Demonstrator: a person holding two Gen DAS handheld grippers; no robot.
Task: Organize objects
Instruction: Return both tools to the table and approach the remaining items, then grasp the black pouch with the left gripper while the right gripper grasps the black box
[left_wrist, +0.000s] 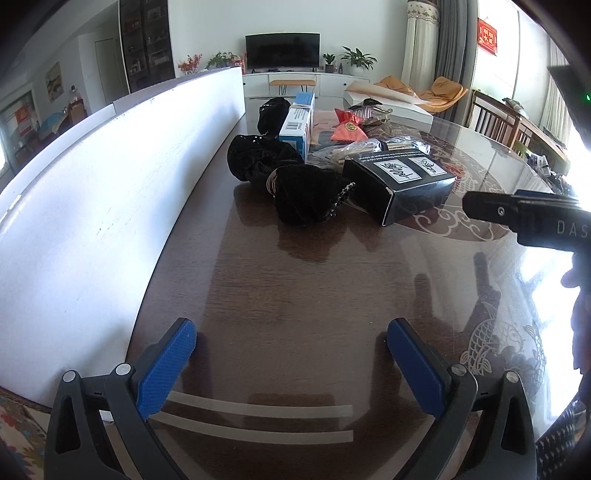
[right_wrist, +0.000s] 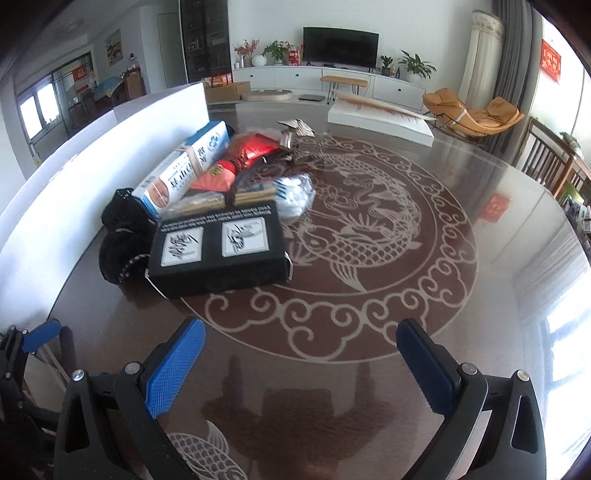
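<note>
A pile of objects lies on the dark round table (left_wrist: 295, 295): a black box with two white labels (left_wrist: 399, 181) (right_wrist: 218, 247), black fabric bundles (left_wrist: 306, 195) (right_wrist: 122, 243), a blue-and-white carton (left_wrist: 297, 123) (right_wrist: 184, 170), a red pouch (left_wrist: 347, 125) (right_wrist: 251, 151) and clear plastic packets (left_wrist: 354, 149) (right_wrist: 291, 195). My left gripper (left_wrist: 291, 343) is open and empty, short of the pile. My right gripper (right_wrist: 301, 345) is open and empty, in front of the black box. The right gripper's body (left_wrist: 524, 214) shows at the right edge of the left wrist view.
A long white board (left_wrist: 110, 177) (right_wrist: 92, 155) stands upright along the table's left side. A flat white box (right_wrist: 380, 118) lies at the far edge. Wooden chairs (right_wrist: 554, 162) stand at the right. The tabletop has a fish pattern (right_wrist: 362, 236).
</note>
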